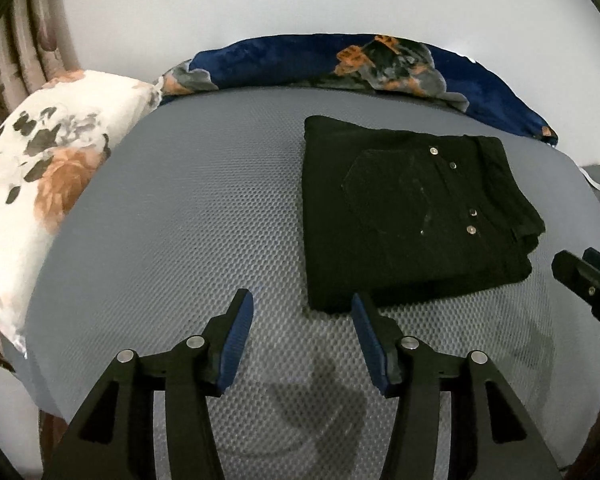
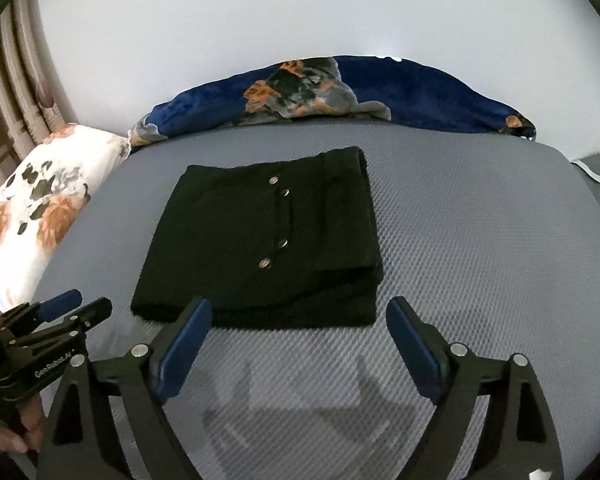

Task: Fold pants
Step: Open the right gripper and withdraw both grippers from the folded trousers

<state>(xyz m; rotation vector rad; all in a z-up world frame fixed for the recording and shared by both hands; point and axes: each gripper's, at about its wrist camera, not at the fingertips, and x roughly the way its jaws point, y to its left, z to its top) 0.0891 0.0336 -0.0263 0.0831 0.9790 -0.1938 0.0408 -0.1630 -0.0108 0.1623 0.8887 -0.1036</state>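
Note:
Black pants [image 1: 412,212] lie folded into a compact rectangle on the grey mattress, with the back pocket and metal rivets on top. They also show in the right wrist view [image 2: 268,236]. My left gripper [image 1: 302,304] is open and empty, just in front of the pants' near left corner, above the mattress. My right gripper [image 2: 300,312] is open and empty, just in front of the pants' near edge. The right gripper shows at the right edge of the left wrist view [image 1: 576,268]. The left gripper shows at the left in the right wrist view [image 2: 80,304].
A grey textured mattress [image 1: 204,208] bears the pants. A white floral pillow [image 1: 40,184] lies at the left. A blue floral blanket [image 1: 340,64] lies bunched along the far edge against the white wall. Curtains hang at the far left.

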